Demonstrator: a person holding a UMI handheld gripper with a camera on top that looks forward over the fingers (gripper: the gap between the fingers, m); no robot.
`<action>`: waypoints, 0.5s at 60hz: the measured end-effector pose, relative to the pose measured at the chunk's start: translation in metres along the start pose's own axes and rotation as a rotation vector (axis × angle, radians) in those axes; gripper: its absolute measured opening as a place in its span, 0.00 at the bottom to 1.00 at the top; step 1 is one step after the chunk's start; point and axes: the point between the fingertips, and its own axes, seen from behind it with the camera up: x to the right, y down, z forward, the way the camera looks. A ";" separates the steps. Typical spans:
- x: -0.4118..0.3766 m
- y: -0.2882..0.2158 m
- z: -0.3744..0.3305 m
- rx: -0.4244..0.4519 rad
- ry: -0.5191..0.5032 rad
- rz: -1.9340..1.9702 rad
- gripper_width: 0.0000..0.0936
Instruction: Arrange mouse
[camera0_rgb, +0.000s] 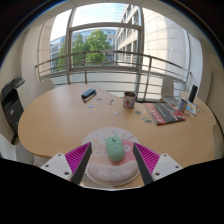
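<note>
Pale green computer mouse (115, 149) sits on round white pad (96, 171) between spread gripper (112, 160) fingers, gaps both sides, nothing held; placement looks done; withdrawal likely left.

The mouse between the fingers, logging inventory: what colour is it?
Pale mint green computer mouse, resting on a round white pad; gripper view.

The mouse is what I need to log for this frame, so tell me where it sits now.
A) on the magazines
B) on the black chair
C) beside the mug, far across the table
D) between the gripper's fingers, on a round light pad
D: the pale green mouse lies on a round light pad between the open gripper fingers, with a gap at each side; the mug stands well beyond it.
</note>
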 end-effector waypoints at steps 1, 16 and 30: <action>-0.001 -0.001 -0.006 0.006 0.000 0.000 0.91; -0.002 0.005 -0.100 0.052 0.025 -0.032 0.91; 0.002 0.016 -0.148 0.067 0.037 -0.031 0.91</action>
